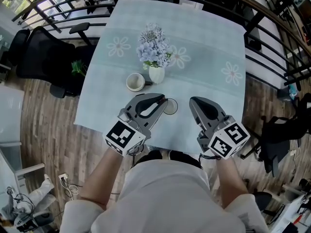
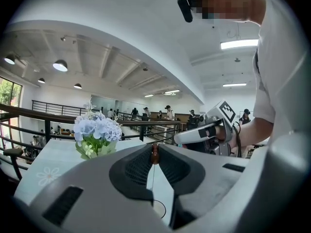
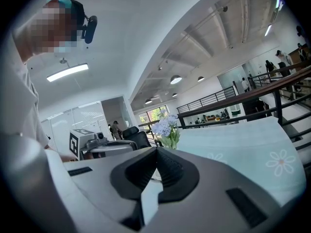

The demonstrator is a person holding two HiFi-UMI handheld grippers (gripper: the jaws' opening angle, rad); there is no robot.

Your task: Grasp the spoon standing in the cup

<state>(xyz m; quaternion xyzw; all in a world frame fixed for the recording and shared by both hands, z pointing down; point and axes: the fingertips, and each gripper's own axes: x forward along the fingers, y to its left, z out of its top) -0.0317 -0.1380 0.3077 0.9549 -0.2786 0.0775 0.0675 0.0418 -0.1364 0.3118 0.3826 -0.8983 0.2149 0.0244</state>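
Left gripper (image 1: 164, 100) is clamped on the spoon (image 2: 154, 153) by its brown top; spoon's stood in the clear cup (image 1: 176, 109), person's side of the vase (image 1: 156, 74); right gripper (image 1: 192, 101) is closed on nothing; grasp looks done, only lifting could be left.

A wood-plank floor (image 1: 43, 110) lies around the surface (image 1: 214, 47), which wears a pale blue-green cloth printed with white daisies. A black metal railing (image 1: 63, 4) curves past its far side, and a black office chair (image 1: 39, 52) stands by its left edge. Loose cables (image 1: 70, 188) lie on the floor. Overhead, the white beamed ceiling (image 2: 97, 57) carries round pendant lamps (image 2: 60, 65) and lit strip lights (image 2: 238, 44). A window (image 2: 7, 93) at far left shows green trees.
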